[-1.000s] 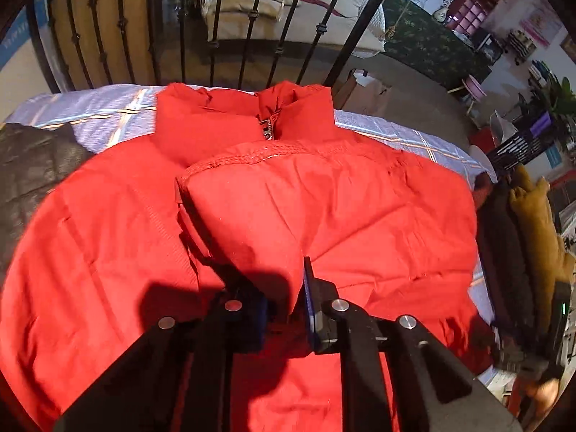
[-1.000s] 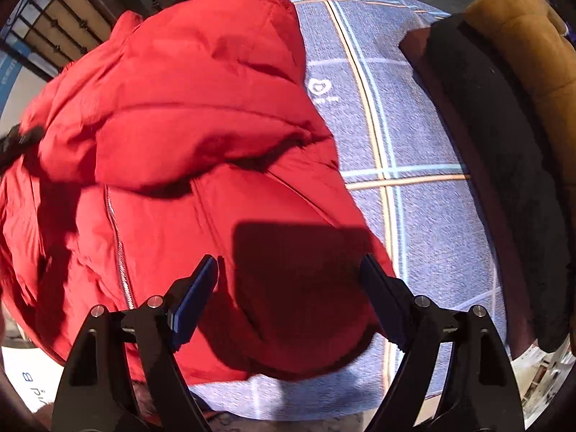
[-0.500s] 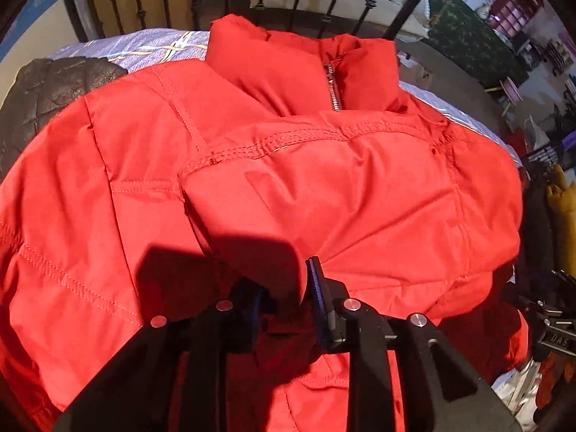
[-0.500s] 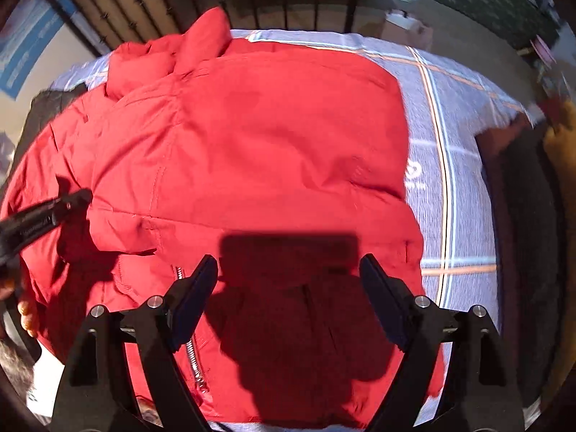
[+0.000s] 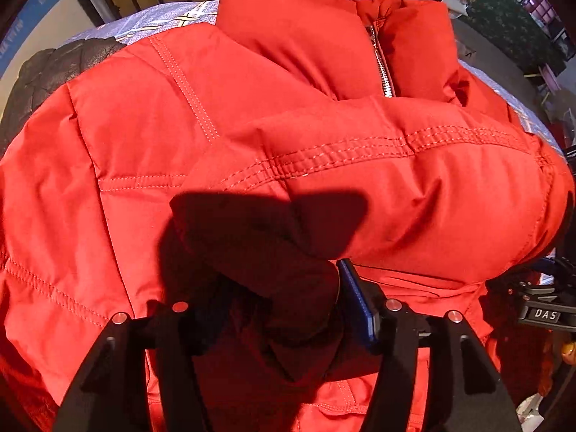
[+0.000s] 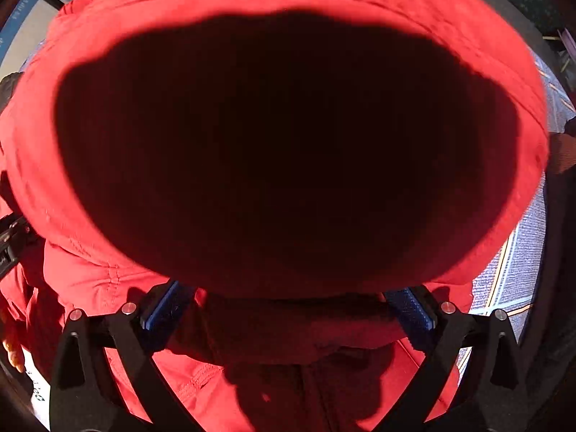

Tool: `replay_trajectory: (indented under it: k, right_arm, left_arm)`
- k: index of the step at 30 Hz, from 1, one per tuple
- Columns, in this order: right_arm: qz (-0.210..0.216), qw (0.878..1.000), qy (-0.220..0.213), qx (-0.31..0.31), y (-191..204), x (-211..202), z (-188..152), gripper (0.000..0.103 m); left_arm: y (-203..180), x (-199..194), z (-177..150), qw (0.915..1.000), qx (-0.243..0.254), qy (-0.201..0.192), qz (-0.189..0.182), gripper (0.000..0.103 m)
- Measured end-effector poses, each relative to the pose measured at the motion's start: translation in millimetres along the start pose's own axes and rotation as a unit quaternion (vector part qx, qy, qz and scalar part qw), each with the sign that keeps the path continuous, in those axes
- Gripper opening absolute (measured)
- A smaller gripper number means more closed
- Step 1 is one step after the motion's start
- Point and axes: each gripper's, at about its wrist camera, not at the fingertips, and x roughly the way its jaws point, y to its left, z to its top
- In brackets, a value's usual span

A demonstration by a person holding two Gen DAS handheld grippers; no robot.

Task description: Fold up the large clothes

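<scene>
Red and puffy, the coat (image 5: 151, 115) lies on a checked blue sheet (image 5: 169, 23), its collar and zip (image 5: 383, 72) up at 12 o'clock. One sleeve (image 5: 414, 187) is folded across the front. The left claw (image 5: 280, 309) is opening, the sleeve's cuff in its gap. The right claw (image 6: 288, 309) is opening wide, a fat fold of coat between its blue pads (image 6: 414, 311).

A bed covered by a lavender plaid sheet (image 5: 172, 21) carries everything. A padded red jacket (image 5: 144, 136) lies spread on it, beside a dark quilted garment (image 5: 46, 72).
</scene>
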Motion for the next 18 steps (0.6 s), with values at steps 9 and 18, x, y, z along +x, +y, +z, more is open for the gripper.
replay_trajectory:
  k: [9, 18]
  right_arm:
    - [0.012, 1.0, 0.0, 0.022, -5.4, 9.4, 7.4, 0.099]
    - [0.008, 1.0, -0.017, 0.008, -4.7, 2.6, 10.6, 0.099]
  left_arm:
    - [-4.5, 18.0, 7.7, 0.9959, -0.016, 0.019, 0.087, 0.098]
    - [12.9, -8.9, -1.1, 0.9976, -0.051, -0.008, 0.046, 0.097]
